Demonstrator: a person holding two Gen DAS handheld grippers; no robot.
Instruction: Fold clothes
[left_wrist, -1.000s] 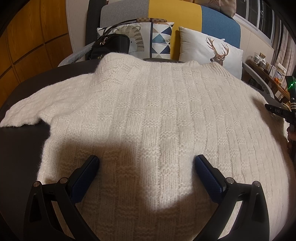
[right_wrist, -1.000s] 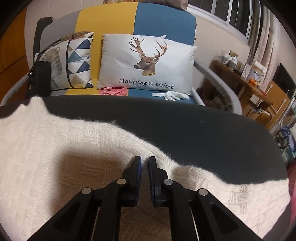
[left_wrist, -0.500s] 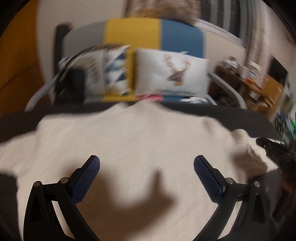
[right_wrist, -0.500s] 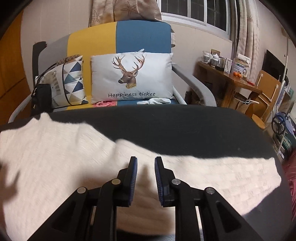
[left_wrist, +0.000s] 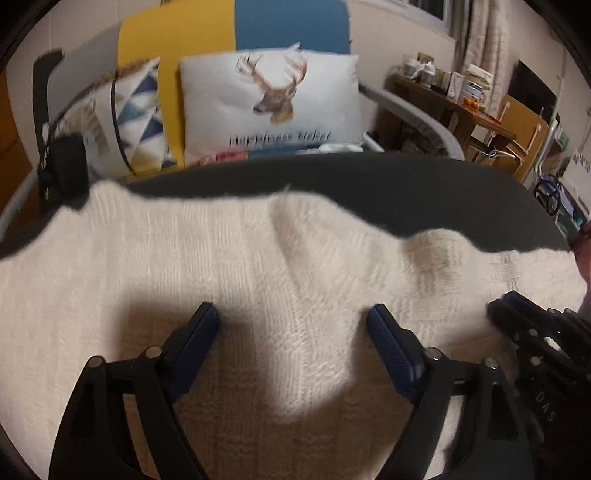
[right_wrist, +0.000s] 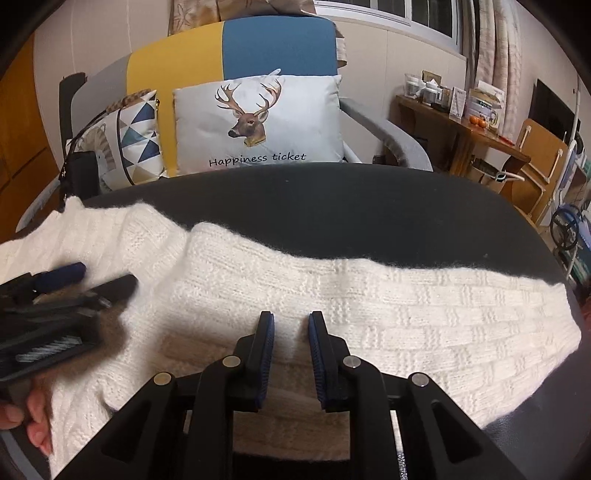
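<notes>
Cream knit sweater (left_wrist: 258, 280) lies spread flat on my dark bench (right_wrist: 332, 206), covering most of its near side; the far strip of the bench is bare. One long part of the sweater (right_wrist: 406, 314) runs out to the right toward the bench edge.

Left tongs (left_wrist: 293, 321) are spread wide above the middle of the sweater, nothing between the jaws. They've just been closing a little, but no cloth is caught.

Right tongs (right_wrist: 291, 325) sit just right of the left ones, over the sweater's near part. Jaws stand a narrow gap apart, just been opening, and I see no knit pinched between the pads, so released.

From the right camera, the left tongs (right_wrist: 88, 280) hover over the sweater's left part, blurred, with my fingers (right_wrist: 37, 424) below them.

Beyond the sweater, past the bench's far edge, a deer pillow (right_wrist: 258, 122) leans on a yellow-and-blue sofa (right_wrist: 240, 44).
</notes>
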